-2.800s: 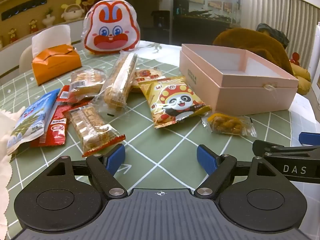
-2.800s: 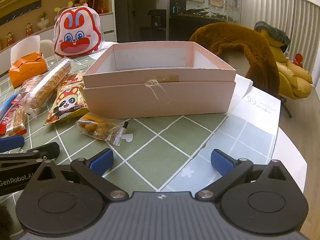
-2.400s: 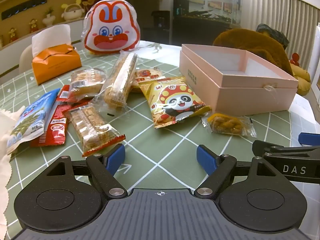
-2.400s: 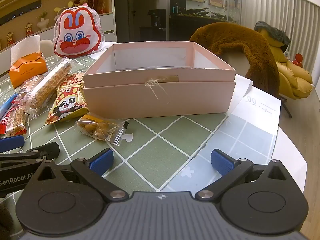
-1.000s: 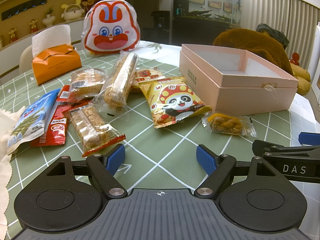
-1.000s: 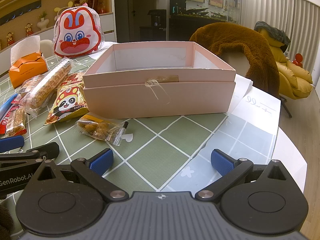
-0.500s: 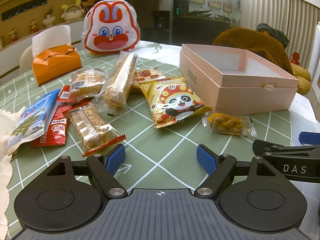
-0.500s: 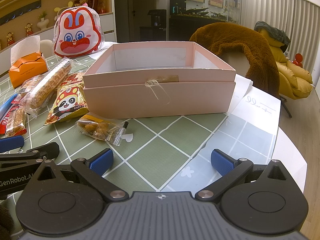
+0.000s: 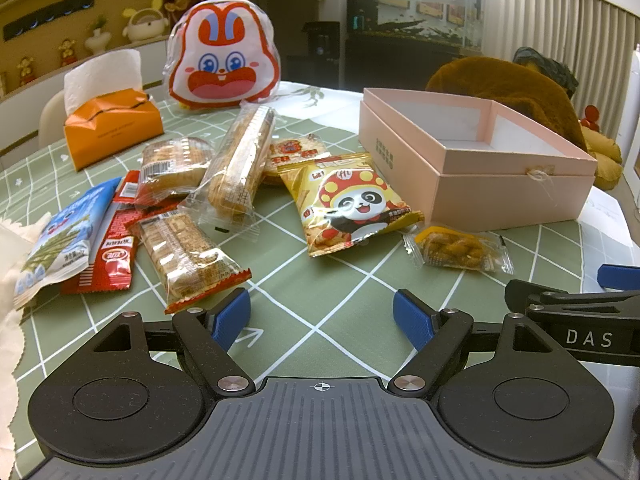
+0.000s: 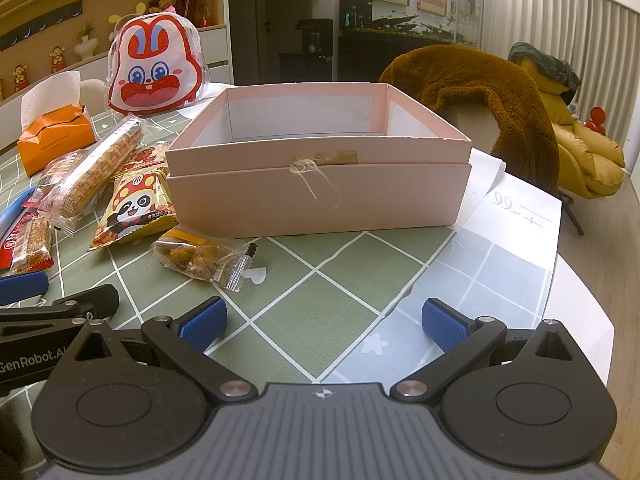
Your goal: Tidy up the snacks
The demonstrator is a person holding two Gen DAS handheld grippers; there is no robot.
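Observation:
Several snack packets lie on a green checked tablecloth: a yellow panda bag, a small clear packet of fried twists, a long clear biscuit pack, a red-edged cracker pack and a blue packet. An open, empty pink box stands to their right. My left gripper is open and empty above the cloth, short of the snacks. My right gripper is open and empty in front of the box; the twist packet lies just ahead of its left finger.
An orange tissue box and a rabbit-face bag stand at the back of the table. A brown fur-draped chair is behind the box. White paper lies at the right table edge.

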